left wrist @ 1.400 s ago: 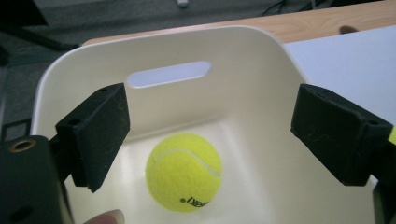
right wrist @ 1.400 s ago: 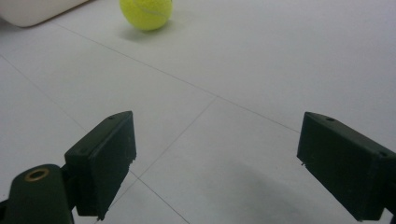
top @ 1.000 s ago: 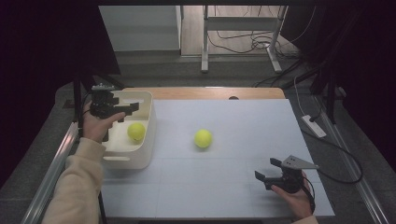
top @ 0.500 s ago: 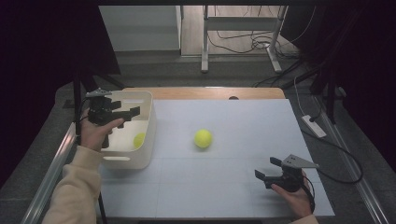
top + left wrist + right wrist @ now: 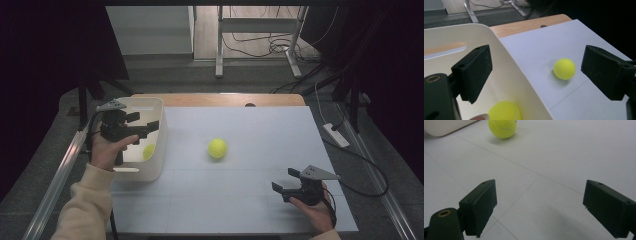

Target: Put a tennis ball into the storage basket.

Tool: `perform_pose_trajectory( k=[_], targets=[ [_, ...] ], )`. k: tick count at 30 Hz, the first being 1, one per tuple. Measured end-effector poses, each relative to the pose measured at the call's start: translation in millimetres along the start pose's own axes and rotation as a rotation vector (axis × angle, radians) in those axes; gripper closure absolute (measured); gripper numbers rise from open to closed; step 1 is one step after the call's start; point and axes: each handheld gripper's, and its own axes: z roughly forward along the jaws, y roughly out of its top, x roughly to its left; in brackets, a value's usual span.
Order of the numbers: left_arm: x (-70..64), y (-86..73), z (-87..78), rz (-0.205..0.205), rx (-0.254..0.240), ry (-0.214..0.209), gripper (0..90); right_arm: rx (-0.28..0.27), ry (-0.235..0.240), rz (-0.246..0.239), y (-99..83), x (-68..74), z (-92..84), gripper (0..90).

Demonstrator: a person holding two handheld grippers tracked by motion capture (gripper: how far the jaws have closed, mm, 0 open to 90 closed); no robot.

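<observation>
A yellow-green tennis ball (image 5: pixel 217 148) (image 5: pixel 564 69) (image 5: pixel 502 128) lies on the white mat in the middle of the table. A second tennis ball (image 5: pixel 148 151) (image 5: pixel 505 110) rests on the floor of the white bin (image 5: pixel 159 112) (image 5: pixel 506 65) at the left. My left gripper (image 5: pixel 144 124) (image 5: pixel 541 72) hovers open above the bin's right wall, one jaw over the bin, the other over the mat, nothing between them. My right gripper (image 5: pixel 286 181) (image 5: pixel 544 207) sits open low over the mat at the near right, empty, the loose ball far ahead of it.
The white mat (image 5: pixel 260 125) covers the table; a strip of wooden tabletop (image 5: pixel 225 99) shows at the back. Metal rails (image 5: pixel 55 180) run along both sides. A power strip (image 5: pixel 336 135) and cables lie on the floor to the right.
My left gripper has moved toward the near side and a little right over the bin. The ball in the bin has rolled toward the near wall. The right gripper has stayed put.
</observation>
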Motion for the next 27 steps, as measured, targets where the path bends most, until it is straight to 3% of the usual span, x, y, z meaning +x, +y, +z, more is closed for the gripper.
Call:
perform_pose_trajectory(
  k=[8,14,27],
  targets=[
    [-19.9,-0.1,4.9,0.049,0.007,-0.037,11.1,-0.005,-0.002,-0.005,-0.3,1.3,-2.0,12.1],
    [-29.4,-2.3,9.2,0.057,0.012,-0.066,11.1,-0.008,-0.002,-0.011,1.6,2.1,-0.9,12.1],
    [-45.5,-2.5,26.9,0.102,0.050,-0.078,11.0,-0.012,0.005,-0.009,2.0,2.4,-0.9,12.1]
  ],
)
